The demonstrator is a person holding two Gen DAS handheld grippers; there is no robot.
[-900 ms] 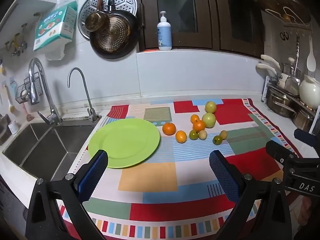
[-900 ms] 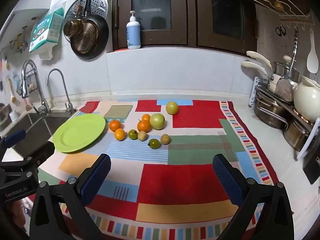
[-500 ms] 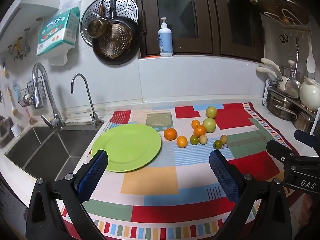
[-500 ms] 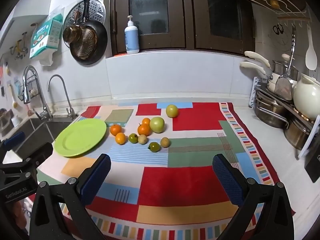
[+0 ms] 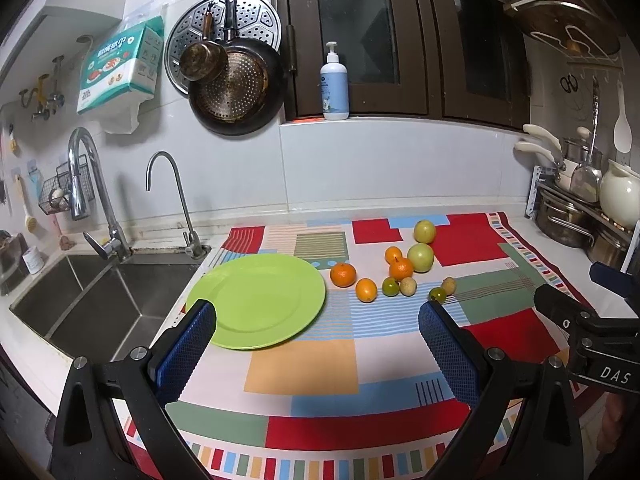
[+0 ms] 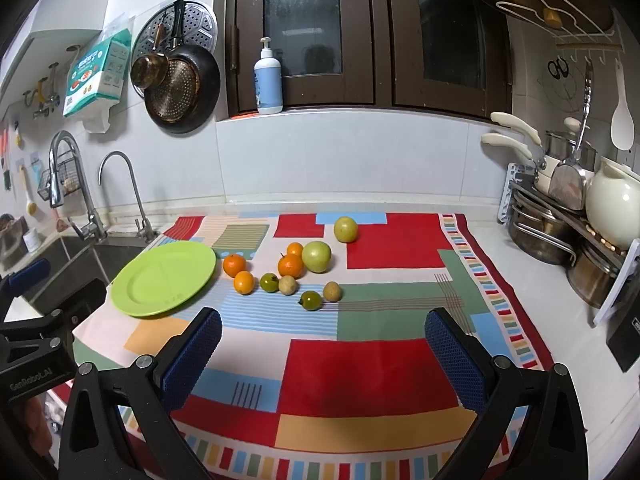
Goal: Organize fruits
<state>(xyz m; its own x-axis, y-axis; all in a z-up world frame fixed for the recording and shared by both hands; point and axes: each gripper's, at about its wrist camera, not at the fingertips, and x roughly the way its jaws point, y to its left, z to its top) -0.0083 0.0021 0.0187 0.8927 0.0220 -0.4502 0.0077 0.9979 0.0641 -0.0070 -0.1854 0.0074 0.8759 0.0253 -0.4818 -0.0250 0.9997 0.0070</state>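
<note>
Fruits (image 6: 290,266) lie in a loose row running left to right, right of the green plate (image 6: 164,278); both grippers (image 5: 316,326) (image 6: 320,330) hover near, jaws apart and empty.

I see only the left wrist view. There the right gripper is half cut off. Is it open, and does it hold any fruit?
Observer: It is open. In the right wrist view the right gripper has its pads wide apart, and only the cloth shows between them. It holds no fruit.
Operator: What stands on the counter to the right of the cloth, near the front?
Observer: A black object is there, cut off by the edge of the picture. It is next to a leaning white board.
</note>
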